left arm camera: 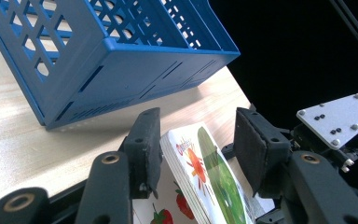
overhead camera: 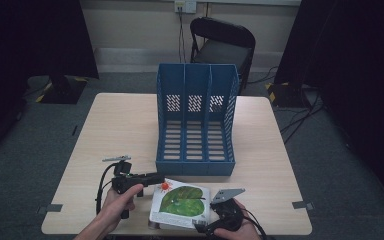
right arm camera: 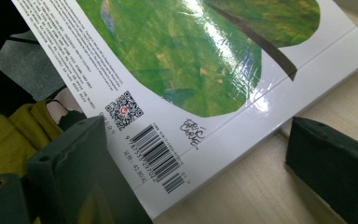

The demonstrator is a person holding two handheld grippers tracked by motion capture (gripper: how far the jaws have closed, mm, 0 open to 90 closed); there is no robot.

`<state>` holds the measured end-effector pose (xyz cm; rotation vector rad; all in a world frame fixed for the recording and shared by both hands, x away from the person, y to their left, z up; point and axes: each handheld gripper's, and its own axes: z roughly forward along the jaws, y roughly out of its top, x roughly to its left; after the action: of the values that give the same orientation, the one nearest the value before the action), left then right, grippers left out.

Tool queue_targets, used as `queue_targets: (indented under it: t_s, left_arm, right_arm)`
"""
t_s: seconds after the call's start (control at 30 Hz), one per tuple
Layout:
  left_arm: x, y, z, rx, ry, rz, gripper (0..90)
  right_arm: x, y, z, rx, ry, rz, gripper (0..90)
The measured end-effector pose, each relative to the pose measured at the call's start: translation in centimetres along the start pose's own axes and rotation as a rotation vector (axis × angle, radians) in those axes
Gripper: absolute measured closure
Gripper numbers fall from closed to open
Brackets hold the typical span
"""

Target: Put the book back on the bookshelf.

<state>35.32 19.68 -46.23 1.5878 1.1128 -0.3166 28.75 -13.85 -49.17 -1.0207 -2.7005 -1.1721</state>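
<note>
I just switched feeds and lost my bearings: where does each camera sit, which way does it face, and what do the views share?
High view: fixed above the person's side, looking forward and down on the table, blue file rack and book; both forearms and hands enter from the bottom.
Left gripper view: rides the left gripper, looking along its open jaws at the book's edge, the rack behind, the other gripper's grey plate beyond.
Right gripper view: rides the right gripper, facing the book's back cover, with barcode, between open jaws.
Shared: the book.

Black hand-held gripper (left arm camera: 198, 154) jaws; grey screwed triangular plate (left arm camera: 334, 117).
</note>
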Motion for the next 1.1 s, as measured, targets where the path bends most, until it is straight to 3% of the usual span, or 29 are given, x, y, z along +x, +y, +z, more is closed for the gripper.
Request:
queue_targets:
  t_s: [0.1,0.17,0.3,0.43,0.67,0.73,0.93,1.1]
  left_arm:
    - [0.0,-0.1,0.1,0.003,-0.003,0.001,51.5]
    - [-0.1,-0.1,0.3,0.009,0.006,0.018,49.4]
    - [-0.1,-0.2,0.6,0.031,0.028,0.014,47.5]
    - [0.1,-0.2,0.5,0.031,0.008,-0.007,47.9]
    - [0.0,-0.3,0.7,0.038,0.001,-0.001,47.9]
    - [-0.1,-0.3,0.7,0.043,0.003,0.0,48.0]
    - [-0.1,-0.4,0.8,0.042,0.01,-0.013,47.0]
    - [-0.3,-0.2,0.8,0.032,-0.006,-0.017,46.8]
  right_arm:
    - [0.1,0.0,0.0,-0.003,-0.003,-0.004,4.7]
    - [0.3,-0.1,-0.1,-0.021,-0.018,-0.031,5.9]
    - [1.0,-0.3,-0.1,-0.032,-0.054,-0.074,5.8]
    - [1.1,-0.4,-0.1,-0.031,-0.057,-0.088,5.7]
    - [1.5,-0.4,-0.3,-0.037,-0.059,-0.123,6.5]
    - [1.7,-0.5,-0.4,-0.044,-0.063,-0.1,6.7]
    - [2.1,-1.0,-0.2,-0.024,-0.103,-0.123,5.4]
    - [2.0,-1.0,-0.2,-0.032,-0.09,-0.118,5.2]
